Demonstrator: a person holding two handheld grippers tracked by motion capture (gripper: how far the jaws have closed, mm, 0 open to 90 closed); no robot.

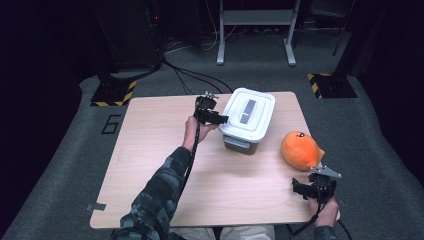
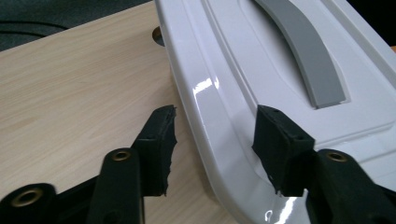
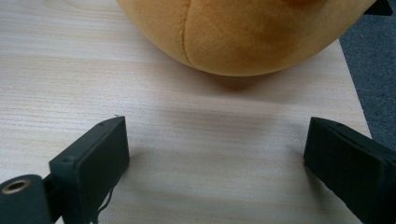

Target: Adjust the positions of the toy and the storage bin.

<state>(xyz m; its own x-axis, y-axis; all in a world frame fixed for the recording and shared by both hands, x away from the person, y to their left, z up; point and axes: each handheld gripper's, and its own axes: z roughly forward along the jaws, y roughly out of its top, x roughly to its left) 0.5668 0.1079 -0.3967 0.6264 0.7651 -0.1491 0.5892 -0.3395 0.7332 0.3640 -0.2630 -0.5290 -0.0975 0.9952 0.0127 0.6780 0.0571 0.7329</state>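
A white lidded box [image 1: 248, 117] with a grey handle [image 2: 303, 56] stands at the table's far middle. My left gripper [image 1: 224, 119] reaches it from the left. In the left gripper view its jaws [image 2: 217, 135] straddle the lid's rim [image 2: 219, 140], one pad at the outer edge and the other over the lid top. An orange plush toy [image 1: 300, 149] lies at the right. Just short of it, near the front right corner, my right gripper [image 1: 314, 181] stands open. Bare table lies between its pads [image 3: 215, 149], with the plush toy [image 3: 233, 32] ahead.
The wooden table [image 1: 160, 150] has its right edge [image 3: 355, 93] close beside my right gripper, with grey carpet beyond. Floor stands with yellow-black feet [image 1: 114, 93] and a white frame [image 1: 255, 30] sit behind the table.
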